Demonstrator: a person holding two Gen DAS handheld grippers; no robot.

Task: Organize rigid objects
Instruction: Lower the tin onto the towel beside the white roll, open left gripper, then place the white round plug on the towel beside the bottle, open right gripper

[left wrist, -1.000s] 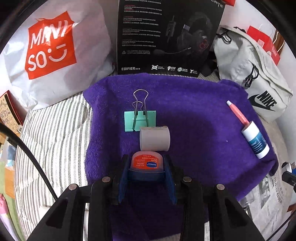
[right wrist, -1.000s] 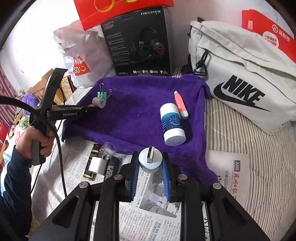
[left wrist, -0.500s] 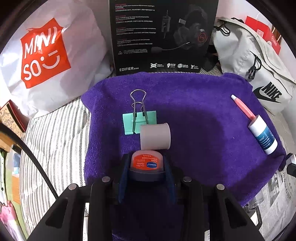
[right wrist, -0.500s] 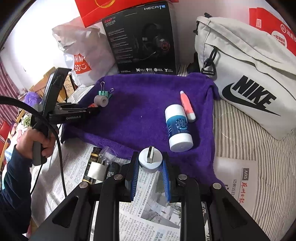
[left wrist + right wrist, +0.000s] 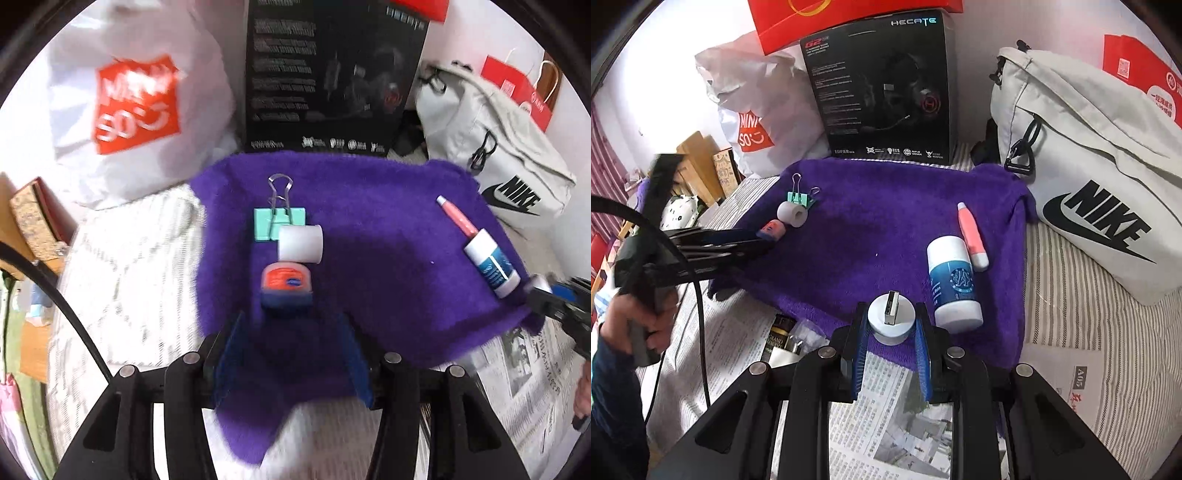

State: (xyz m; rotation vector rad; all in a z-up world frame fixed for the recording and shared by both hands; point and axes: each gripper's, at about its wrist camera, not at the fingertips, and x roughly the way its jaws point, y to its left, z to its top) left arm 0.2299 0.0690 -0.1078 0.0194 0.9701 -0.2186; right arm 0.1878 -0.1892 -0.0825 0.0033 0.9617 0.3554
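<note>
Left gripper (image 5: 288,343) with jaws just opened, standing apart, nothing between the pads; small red-lidded jar (image 5: 286,283) set down on the purple towel (image 5: 388,258) just ahead of the fingertips, clear of both. Beyond the jar, touching or nearly so, a white tape roll (image 5: 300,244) on its side, then a green binder clip (image 5: 279,221). Toward the towel's right edge, a white and blue bottle (image 5: 491,266) lying flat with a pink pen (image 5: 456,218) against its far end. Right gripper (image 5: 891,325) clamped narrowly on a round white plug (image 5: 891,317), metal connector facing up, held over the towel's near edge and newspaper (image 5: 886,424). Behind the towel, a black headset box (image 5: 882,92), white shopping bag (image 5: 757,110), grey bag (image 5: 1089,184); contents not visible.
</note>
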